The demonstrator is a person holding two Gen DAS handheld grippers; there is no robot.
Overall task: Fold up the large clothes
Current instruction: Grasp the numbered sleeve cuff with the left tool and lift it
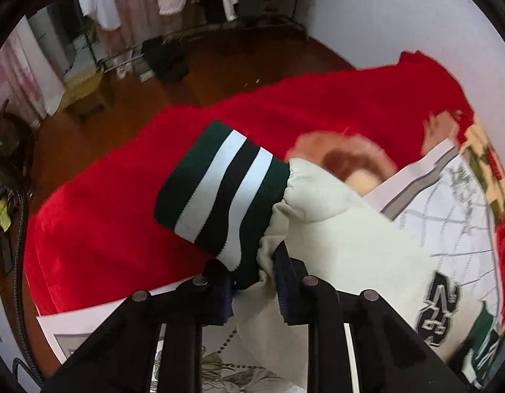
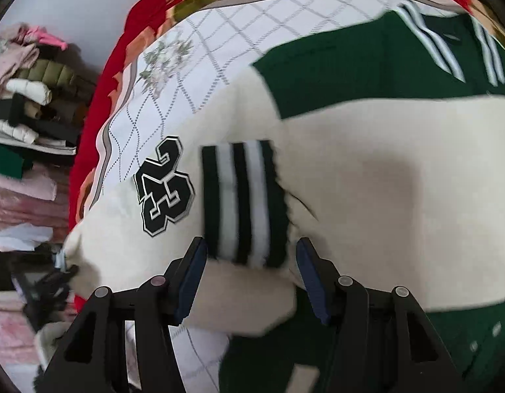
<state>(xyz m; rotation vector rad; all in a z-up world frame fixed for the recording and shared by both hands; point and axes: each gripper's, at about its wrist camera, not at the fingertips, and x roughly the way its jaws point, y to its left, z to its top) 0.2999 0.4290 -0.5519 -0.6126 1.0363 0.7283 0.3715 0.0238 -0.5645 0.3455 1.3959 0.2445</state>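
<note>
Jacket [image 2: 367, 170], cream and green varsity type, lies on a quilted sheet [image 2: 200, 65] over a red blanket [image 1: 121, 203] on the bed; blanket edge drops to open wood floor [image 1: 127, 98] on the left wrist view's far side. Stacked clothes [image 2: 26, 98] crowd the bed's other side. Readable: "23" patch [image 2: 164, 186] on cream sleeve. Left claw [image 1: 254, 278] points steeply down, narrow, pinching the sleeve fabric next to the striped cuff [image 1: 219, 190]. Right claw [image 2: 252, 278] also angled down, jaws wide, straddling the other striped cuff [image 2: 245, 203], pads not pressing.
</note>
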